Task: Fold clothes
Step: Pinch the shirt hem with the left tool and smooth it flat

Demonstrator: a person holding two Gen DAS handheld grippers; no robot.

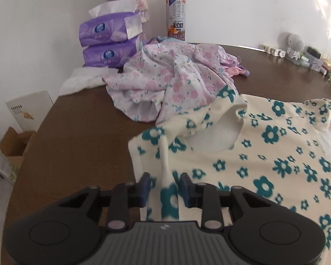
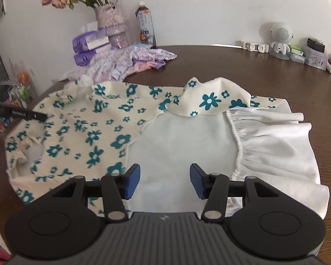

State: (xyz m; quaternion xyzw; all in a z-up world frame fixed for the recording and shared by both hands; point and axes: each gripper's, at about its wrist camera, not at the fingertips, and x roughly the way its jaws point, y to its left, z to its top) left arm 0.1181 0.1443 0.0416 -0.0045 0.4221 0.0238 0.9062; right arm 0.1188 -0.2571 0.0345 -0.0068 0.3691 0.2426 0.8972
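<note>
Cream dress (image 1: 264, 154) with teal flowers lies spread on the brown table (image 1: 81, 132), white skirt (image 2: 275, 145) to one side. Left gripper (image 1: 163, 186): jaws apart, a raised fold of the dress between them (contact with the pads unclear). Right gripper (image 2: 165, 180): jaws wide apart above the white lining, holding nothing. Pink floral pile (image 1: 165, 81) just behind the dress, near tissue packs (image 1: 109, 42) and bottle (image 1: 176, 15)
</note>
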